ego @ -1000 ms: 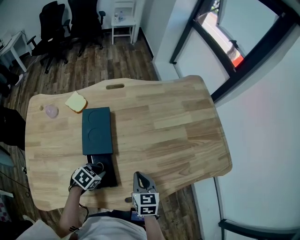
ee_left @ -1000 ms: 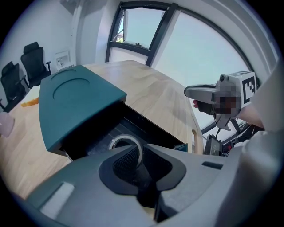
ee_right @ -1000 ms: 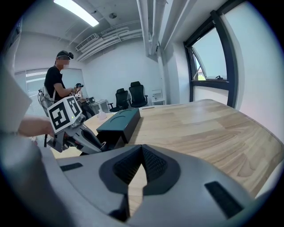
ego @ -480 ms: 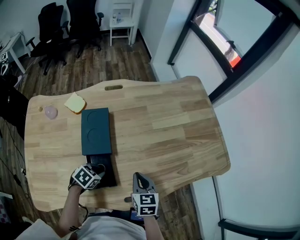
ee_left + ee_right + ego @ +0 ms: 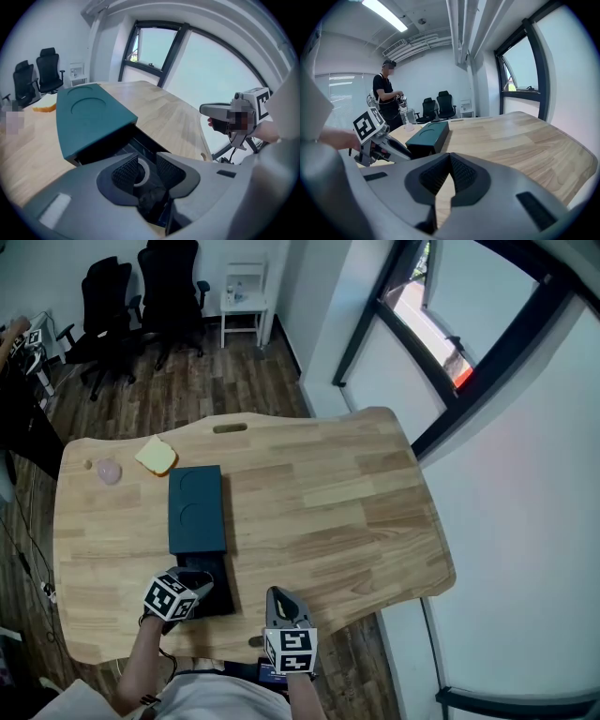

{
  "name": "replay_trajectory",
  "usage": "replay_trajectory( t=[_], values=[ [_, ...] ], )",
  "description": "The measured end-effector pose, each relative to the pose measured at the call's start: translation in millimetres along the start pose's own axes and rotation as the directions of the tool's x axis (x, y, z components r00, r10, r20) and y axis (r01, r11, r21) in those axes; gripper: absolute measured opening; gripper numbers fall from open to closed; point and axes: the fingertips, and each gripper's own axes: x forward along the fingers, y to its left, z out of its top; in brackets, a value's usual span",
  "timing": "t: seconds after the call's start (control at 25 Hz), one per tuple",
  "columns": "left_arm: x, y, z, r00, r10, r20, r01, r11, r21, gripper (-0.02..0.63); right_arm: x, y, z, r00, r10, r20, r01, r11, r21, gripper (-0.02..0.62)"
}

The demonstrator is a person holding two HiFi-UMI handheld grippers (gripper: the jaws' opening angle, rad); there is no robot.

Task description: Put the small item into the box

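Pale wooden table [image 5: 328, 512] w/ wavy edge, on dark plank floor [image 5: 187, 381]; large dark-framed window [image 5: 450, 343] on the right-hand side.

Task item: small white ring [image 5: 147, 171], sits between the pads of the left gripper [image 5: 146, 155], directly above the dark inner tray [image 5: 214, 579] pulled out of the box. Ring stands on edge, lying against the left-hand pad; a gap shows to the other pad. Which way its hole faces: cannot tell.

Box: rectangular teal box sleeve [image 5: 197, 510], two round recesses pressed into its top. Long axis runs from the person's table edge towards the far edge; open end w/ tray faces the person.

Left gripper: jaws opening, ring loose between them, not pinched. Right gripper [image 5: 450, 157]: jaws pressed together at the tips, nothing between them; held to the right of the tray, near the table edge, apart from the box.

Markings: black-and-white square codes on each gripper's cube; legible as patterns only.

Surroundings: slice of bread [image 5: 156, 457] just beyond the sleeve's far left corner; pink translucent object [image 5: 109, 471] left of that. Both well apart from the tray, neither in the way. Black office chairs [image 5: 169, 287] and white side table [image 5: 246, 298] on the floor beyond the box. Person in dark clothes [image 5: 386, 101] stands past the table in the right gripper view.
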Motion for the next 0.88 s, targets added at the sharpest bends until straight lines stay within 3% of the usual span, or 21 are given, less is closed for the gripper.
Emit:
replay_trajectory(
  t=[0.2,0.32,0.4,0.56,0.88],
  values=[
    [-25.3,-3.9,16.2,0.993,0.028,0.117,-0.025,0.999,-0.028,0.101,-9.0,8.7,9.9,0.999,0.008,0.033,-0.007,1.000,-0.016,0.005],
    [-42.8,-12.1,24.3,0.977,0.035,0.209,-0.028,0.999,-0.038,0.100,-16.5,17.7,19.5,0.997,0.015,0.070,-0.013,0.999,-0.035,0.005],
    [-57.5,-17.9,31.7,0.956,0.053,0.288,-0.046,0.998,-0.032,0.099,-23.8,24.7,28.0,0.994,0.016,0.107,-0.010,0.998,-0.054,0.005],
    [-89.1,-26.6,38.6,0.912,0.117,0.393,-0.119,0.993,-0.019,0.003,-38.8,41.9,38.4,0.989,0.022,0.147,-0.010,0.996,-0.086,0.005],
    [-149.7,-35.6,43.4,0.798,0.187,0.573,-0.163,0.982,-0.094,0.003,-64.5,69.5,50.1,0.976,0.039,0.215,-0.010,0.991,-0.136,0.005]
  ],
)
